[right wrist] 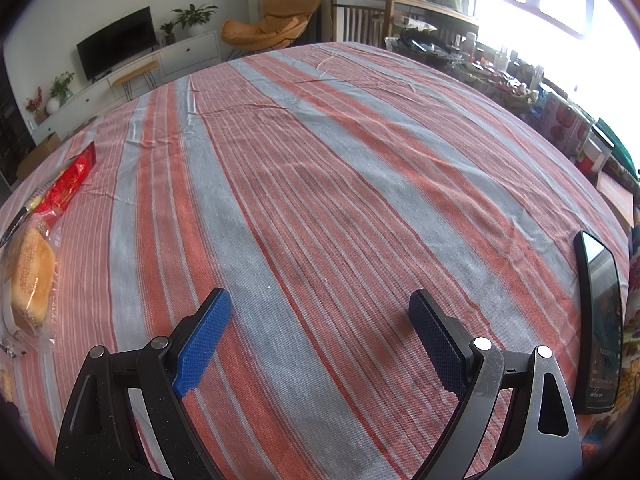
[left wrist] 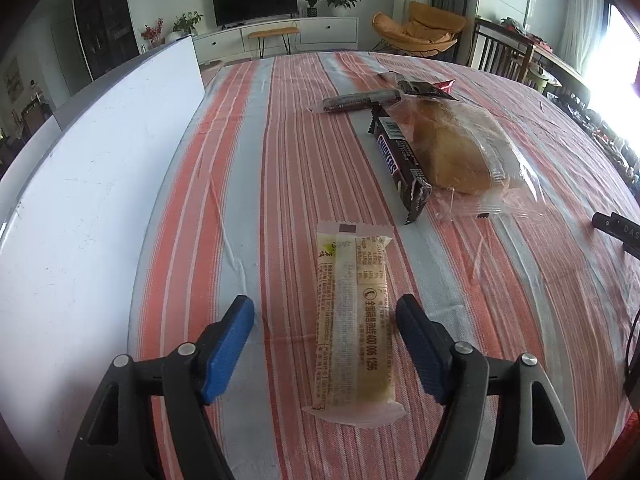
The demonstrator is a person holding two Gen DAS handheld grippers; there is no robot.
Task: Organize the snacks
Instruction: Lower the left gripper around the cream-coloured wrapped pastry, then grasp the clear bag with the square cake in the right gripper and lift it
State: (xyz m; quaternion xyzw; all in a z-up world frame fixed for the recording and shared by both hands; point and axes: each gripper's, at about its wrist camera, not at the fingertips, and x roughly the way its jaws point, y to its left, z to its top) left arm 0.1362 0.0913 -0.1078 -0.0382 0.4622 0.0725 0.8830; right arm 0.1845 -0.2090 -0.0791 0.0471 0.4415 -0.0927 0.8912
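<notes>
My left gripper (left wrist: 325, 308) is open, its blue-padded jaws on either side of a pale yellow wrapped snack bar (left wrist: 354, 320) lying lengthwise on the striped cloth, not touching it. Beyond lie a Snickers bar (left wrist: 400, 164), a bagged bread bun (left wrist: 460, 148), a dark wrapped snack (left wrist: 360, 102) and a red packet (left wrist: 444, 86). My right gripper (right wrist: 320, 300) is open and empty over bare cloth. The bagged bun (right wrist: 32, 276) and red packet (right wrist: 68, 182) show at the left edge of the right wrist view.
A large white box (left wrist: 92, 200) stands along the table's left side. A phone (right wrist: 600, 328) lies at the table's right edge. A cluttered side table (right wrist: 480, 68) and chairs stand beyond the far right edge.
</notes>
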